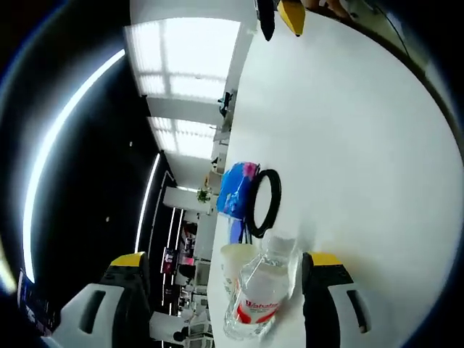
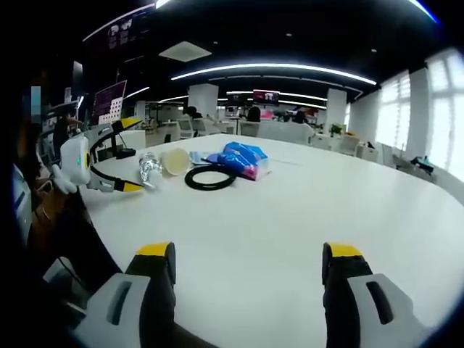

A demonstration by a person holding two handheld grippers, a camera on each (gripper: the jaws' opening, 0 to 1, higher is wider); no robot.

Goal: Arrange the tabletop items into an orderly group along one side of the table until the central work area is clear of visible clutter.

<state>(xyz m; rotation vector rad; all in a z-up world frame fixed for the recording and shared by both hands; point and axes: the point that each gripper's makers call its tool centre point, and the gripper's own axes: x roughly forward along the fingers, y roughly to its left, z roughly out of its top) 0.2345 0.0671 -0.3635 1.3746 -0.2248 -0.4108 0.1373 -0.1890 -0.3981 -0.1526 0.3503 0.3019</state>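
Risking a roll first: the water bottle (image 1: pixel 257 296) lies on its side between the left gripper's (image 1: pixel 228 272) spread jaws, and a round clear body like that probably slips or rolls toward the table edge if the jaws close off-centre or nudge it. The left view is rolled sideways, so the table's (image 1: pixel 348 130) near edge runs right beside the bottle; a small push looks enough to send it off. The paper cup (image 1: pixel 233 264) sits just beside the bottle, touching or nearly so, cannot tell which; closing on the bottle could knock the cup over or pinch both. The black ring (image 1: pixel 264 203) and blue packet (image 1: pixel 235 190) lie just past the cup, the ring leaning on or overlapping the packet, so a shove along that line likely drags them too.

Left tongs are open, with the bottle in the gap but no contact visible.

Right gripper (image 2: pixel 246 264) is open too, jaws wide, holding nothing, over bare white table (image 2: pixel 304 210). From the right gripper view, the bottle (image 2: pixel 150 169), cup (image 2: pixel 175 161), ring (image 2: pixel 210 177) and packet (image 2: pixel 243 159) sit in a row well ahead and to the left, well apart from its jaws. The left gripper (image 2: pixel 109 156) shows there, around the bottle end of the row. The items are already grouped near one edge.
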